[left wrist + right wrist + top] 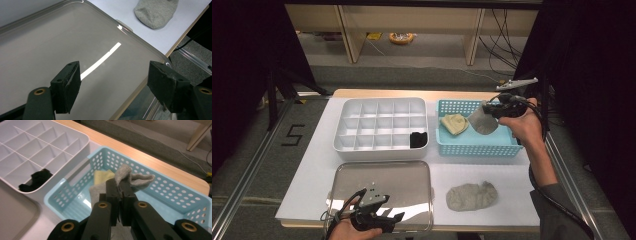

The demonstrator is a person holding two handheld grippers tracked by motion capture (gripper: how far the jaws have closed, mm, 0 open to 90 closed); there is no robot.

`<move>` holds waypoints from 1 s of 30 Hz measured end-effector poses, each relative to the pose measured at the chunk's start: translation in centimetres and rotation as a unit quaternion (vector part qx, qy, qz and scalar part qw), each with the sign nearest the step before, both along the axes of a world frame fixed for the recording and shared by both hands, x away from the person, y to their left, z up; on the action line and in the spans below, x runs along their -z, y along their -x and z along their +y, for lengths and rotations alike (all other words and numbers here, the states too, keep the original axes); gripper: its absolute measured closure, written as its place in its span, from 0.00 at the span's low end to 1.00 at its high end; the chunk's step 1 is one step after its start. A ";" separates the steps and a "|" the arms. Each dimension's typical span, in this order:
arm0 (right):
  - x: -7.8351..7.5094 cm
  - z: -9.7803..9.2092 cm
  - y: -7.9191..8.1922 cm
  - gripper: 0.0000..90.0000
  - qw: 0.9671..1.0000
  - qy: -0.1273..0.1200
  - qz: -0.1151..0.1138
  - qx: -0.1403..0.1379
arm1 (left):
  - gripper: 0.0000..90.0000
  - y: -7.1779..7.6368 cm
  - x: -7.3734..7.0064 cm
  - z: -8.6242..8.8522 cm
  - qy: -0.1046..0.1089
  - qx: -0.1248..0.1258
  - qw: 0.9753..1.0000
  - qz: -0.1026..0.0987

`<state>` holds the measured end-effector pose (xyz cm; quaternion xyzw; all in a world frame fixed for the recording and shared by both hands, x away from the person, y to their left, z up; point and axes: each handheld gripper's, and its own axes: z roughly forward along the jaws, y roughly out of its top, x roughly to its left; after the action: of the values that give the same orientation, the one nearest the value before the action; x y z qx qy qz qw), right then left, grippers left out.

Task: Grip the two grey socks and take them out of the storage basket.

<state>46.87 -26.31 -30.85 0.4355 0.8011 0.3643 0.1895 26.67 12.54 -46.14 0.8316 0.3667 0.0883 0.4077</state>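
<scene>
While my right gripper point(121, 192) lifts a clamped grey sock point(127, 176) from the blue basket point(452, 147), my left gripper point(113, 82) waits, jaws apart, over the metal tray point(50, 37); pairing it with the sock on the table point(472, 196) likely follows.

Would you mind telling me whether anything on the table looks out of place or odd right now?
One thing stands out: a grey sock lies loose on the white mat, right of the metal tray, while the other socks sit in containers. The right gripper holds another grey sock over the blue basket. Nothing looks spilled or damaged.
</scene>
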 end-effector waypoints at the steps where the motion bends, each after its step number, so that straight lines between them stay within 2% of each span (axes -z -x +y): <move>1: -0.1 0.0 0.6 0.98 1.000 0.002 -0.007 -0.010 | 0.29 0.0 0.0 0.0 -0.001 0.001 1.000 0.000; 4: -0.3 0.0 1.3 0.98 1.000 0.004 -0.014 -0.018 | 0.29 0.0 0.0 -0.1 0.004 -0.002 1.000 0.001; 5: -0.6 0.0 2.0 0.98 0.999 -0.004 -0.017 -0.030 | 0.29 0.0 0.0 0.0 0.000 0.000 1.000 0.000; 6: -0.5 0.0 2.2 0.98 0.999 -0.009 -0.031 -0.036 | 0.29 0.0 0.0 -0.1 0.002 0.001 1.000 0.000; 8: -0.6 0.1 2.5 0.98 0.998 -0.011 -0.032 -0.045 | 0.29 0.1 0.0 -0.1 0.007 -0.002 1.000 0.002; 10: -0.7 0.4 3.5 0.98 0.998 -0.017 -0.024 -0.048 | 0.29 0.1 0.0 -0.1 0.006 -0.001 1.000 0.002; 12: -0.5 0.6 4.7 0.98 0.997 -0.020 -0.031 -0.062 | 0.29 0.1 0.0 -0.1 0.008 -0.003 1.000 0.002; 14: -0.5 0.7 5.1 0.98 0.997 -0.016 -0.027 -0.065 | 0.29 0.2 0.0 -0.2 0.009 -0.004 1.000 0.003; 15: -0.1 1.0 6.1 0.98 0.997 -0.019 -0.021 -0.072 | 0.29 0.1 0.0 -0.2 0.009 -0.002 1.000 0.001; 21: 1.5 1.5 7.7 0.98 0.995 -0.018 -0.024 -0.091 | 0.29 0.2 -0.1 -0.1 0.005 -0.003 1.000 0.004; 23: 2.7 1.7 8.5 0.98 0.994 -0.025 -0.017 -0.102 | 0.29 0.2 0.0 -0.2 0.006 -0.004 1.000 0.003; 24: 2.7 1.7 8.5 0.98 0.994 -0.025 -0.017 -0.102 | 0.29 0.2 0.0 -0.2 0.006 -0.004 1.000 0.003; 25: 3.6 1.7 8.9 0.98 0.994 -0.027 -0.012 -0.105 | 0.29 0.3 0.0 -0.2 0.009 -0.007 1.000 0.004; 26: 3.6 1.7 8.9 0.98 0.994 -0.027 -0.012 -0.105 | 0.29 0.3 0.0 -0.2 0.009 -0.007 1.000 0.004; 27: 4.6 1.7 9.3 0.98 0.994 -0.033 -0.007 -0.105 | 0.29 0.3 0.1 -0.2 0.010 -0.008 1.000 0.004; 28: 4.6 1.7 9.3 0.98 0.994 -0.033 -0.007 -0.105 | 0.29 0.2 0.1 -0.3 0.010 -0.007 1.000 0.004; 30: 5.8 1.9 9.8 0.98 0.993 -0.037 -0.004 -0.110 | 0.29 0.2 0.1 -0.2 0.005 -0.002 1.000 0.004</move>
<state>37.08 -24.42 -36.68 0.3498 0.8295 0.4139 0.1353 26.51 12.39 -46.20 0.8292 0.3707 0.0839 0.4098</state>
